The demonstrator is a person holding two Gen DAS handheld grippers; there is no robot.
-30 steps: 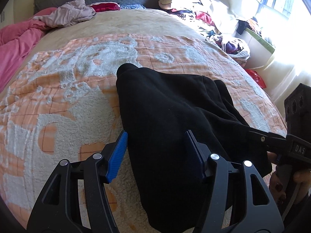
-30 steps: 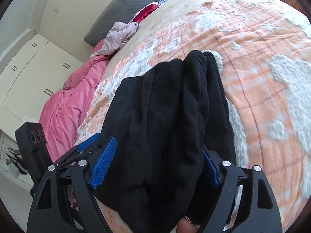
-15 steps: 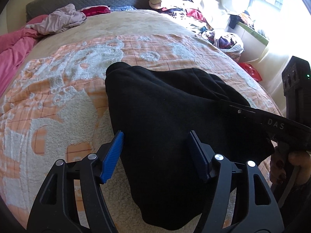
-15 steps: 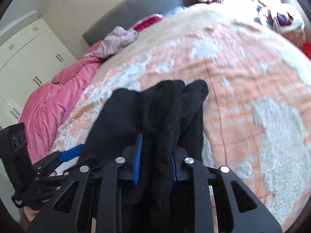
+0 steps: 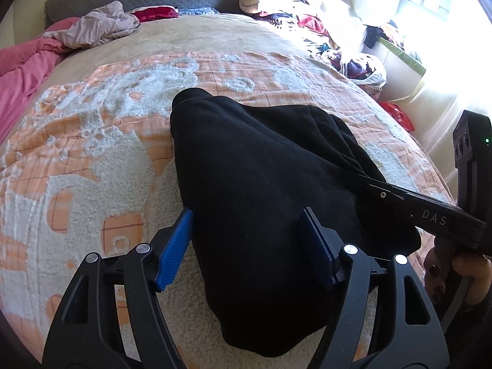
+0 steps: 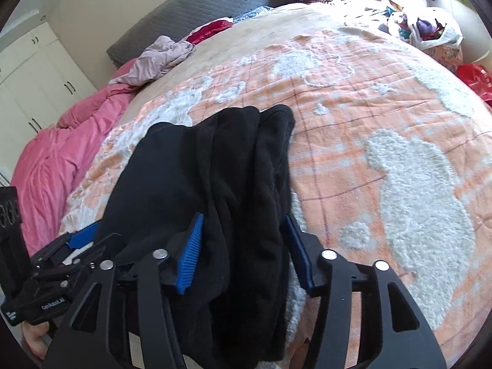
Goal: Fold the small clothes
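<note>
Garment: a black fleece garment (image 5: 264, 169), folded into a thick bundle, lies on the orange-and-white blanket (image 5: 92, 141), near the blanket's near edge.
Folds: in the right wrist view the garment (image 6: 215, 166) shows several long stacked ridges along its right side, so the fold looks largely made.
Right gripper: the right gripper (image 6: 243, 246) straddles those ridges; half a second ago its pads were pinched tight on them, now its jaws are opening and the blue pads stand off the cloth on both sides.
Left gripper: the left gripper (image 5: 249, 243) sits over the garment's near left part, jaws apart and opening a little wider than a second ago; cloth lies between them unpressed.
Meaning: both grips are being let go, which suggests the bundle is being left to rest on the blanket as a finished or nearly finished fold.
Beyond the blanket: a pink duvet (image 6: 61, 160) lies to its left, a grey crumpled garment (image 5: 101, 27) past its far edge, a clothes pile (image 5: 295, 9) off its far right corner.
</note>
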